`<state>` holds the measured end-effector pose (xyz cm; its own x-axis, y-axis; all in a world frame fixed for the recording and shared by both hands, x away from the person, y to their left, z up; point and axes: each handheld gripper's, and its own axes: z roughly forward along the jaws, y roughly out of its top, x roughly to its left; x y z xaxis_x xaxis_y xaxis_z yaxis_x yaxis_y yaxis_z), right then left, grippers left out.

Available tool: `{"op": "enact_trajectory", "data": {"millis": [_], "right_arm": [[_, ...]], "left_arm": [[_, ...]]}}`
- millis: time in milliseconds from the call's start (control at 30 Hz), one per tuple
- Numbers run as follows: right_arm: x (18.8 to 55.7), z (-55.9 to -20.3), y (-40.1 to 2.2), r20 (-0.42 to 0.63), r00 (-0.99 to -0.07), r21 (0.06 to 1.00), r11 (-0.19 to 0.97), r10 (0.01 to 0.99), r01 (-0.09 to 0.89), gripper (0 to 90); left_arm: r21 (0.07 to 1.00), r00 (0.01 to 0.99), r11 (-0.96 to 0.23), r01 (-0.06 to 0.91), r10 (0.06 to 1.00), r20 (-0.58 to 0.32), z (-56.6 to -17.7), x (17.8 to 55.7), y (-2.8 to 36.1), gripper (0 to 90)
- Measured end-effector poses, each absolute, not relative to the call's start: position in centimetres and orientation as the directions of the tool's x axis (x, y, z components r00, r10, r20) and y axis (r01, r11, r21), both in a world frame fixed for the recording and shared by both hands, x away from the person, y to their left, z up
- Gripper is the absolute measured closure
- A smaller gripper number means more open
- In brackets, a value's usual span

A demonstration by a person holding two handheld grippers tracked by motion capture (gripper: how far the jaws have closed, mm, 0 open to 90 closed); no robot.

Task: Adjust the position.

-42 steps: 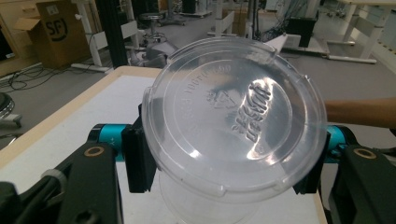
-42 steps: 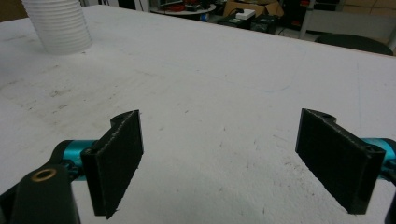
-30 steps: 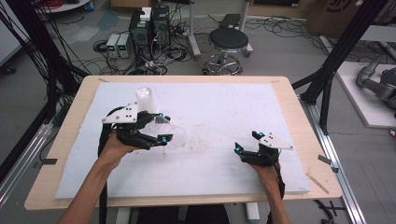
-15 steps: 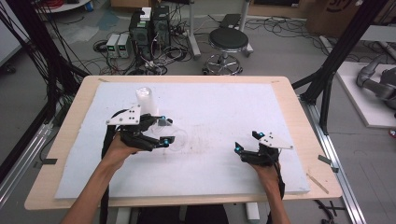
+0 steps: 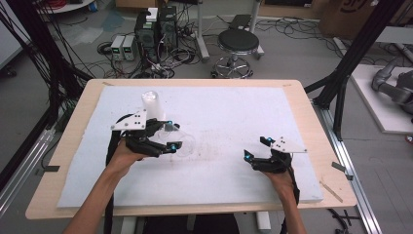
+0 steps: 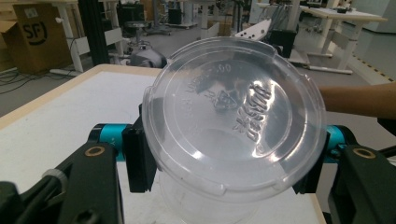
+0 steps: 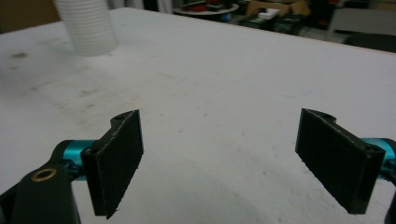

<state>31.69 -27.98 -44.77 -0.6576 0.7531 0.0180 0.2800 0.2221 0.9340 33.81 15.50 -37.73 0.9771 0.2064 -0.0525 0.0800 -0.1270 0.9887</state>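
Clear plastic lid [image 6: 233, 116], round and embossed with raised lettering, sits clamped by its opposite edges between the two black jaws of the left hand-held gripper [image 5: 171, 137], its flat face turned toward that gripper's own camera. Below the lid in the left gripper view a clear plastic cup [image 6: 201, 200] shows faintly through, but whether the lid touches it cannot be told. From the high view the left hand-held gripper rests over the left part of the white counter [image 5: 229, 112], with the person's left hand [image 5: 124, 156] wrapped around its body and the transparent lid showing as a pale disc just ahead of its jaws. Just beyond that gripper, toward the counter's far side, stands a white ribbed cup [image 5: 151, 103], upright; the same cup appears blurred in the right gripper view, well ahead of the jaws and to their left. The right hand-held gripper [image 5: 257, 149] lies low over the right part of the counter, well apart from the left one, held by the person's right hand [image 5: 278, 178]. Its jaws stand wide apart with nothing between them, only bare counter surface ahead.
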Motion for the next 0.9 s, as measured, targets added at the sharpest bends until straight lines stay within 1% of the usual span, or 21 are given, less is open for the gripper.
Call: {"op": "enact_trajectory", "data": {"millis": [200, 300, 367, 433, 667, 767, 900], "right_arm": [[31.9, -42.7, -27.5, 0.054, -0.770, 0.944, 0.220, 0.636, 0.247, 15.1], [31.9, -41.9, -26.9, 0.075, -0.828, 0.943, 0.230, 0.556, 0.240, 15.1], [31.9, -41.4, -26.4, 0.072, -0.858, 0.944, 0.244, 0.508, 0.224, 15.1], [31.8, -40.8, -26.0, 0.069, -0.875, 0.946, 0.247, 0.479, 0.210, 15.1], [32.2, -38.5, -24.9, 0.077, -0.941, 0.961, 0.228, 0.331, 0.159, 15.0], [32.5, -37.7, -24.1, 0.081, -0.971, 0.967, 0.218, 0.226, 0.131, 15.0], [33.0, -36.5, -22.7, 0.059, -0.984, 0.967, 0.235, 0.169, 0.098, 15.0]], "left_arm": [[0.992, 0.980, -0.096, 0.082, 0.189, -0.063, -37.6, 33.8, 15.5, 37.9], [0.993, 0.981, -0.087, 0.084, 0.182, -0.067, -37.7, 33.8, 15.4, 37.9], [0.993, 0.982, -0.087, 0.083, 0.174, -0.067, -37.7, 33.9, 15.4, 37.9], [0.993, 0.983, -0.082, 0.086, 0.167, -0.072, -37.8, 33.9, 15.2, 37.9], [0.993, 0.987, -0.079, 0.089, 0.140, -0.078, -38.0, 33.8, 14.5, 37.9], [0.993, 0.988, -0.073, 0.090, 0.129, -0.080, -38.0, 33.6, 14.3, 37.9], [0.993, 0.990, -0.067, 0.092, 0.117, -0.084, -38.1, 33.5, 14.0, 37.9]]}}
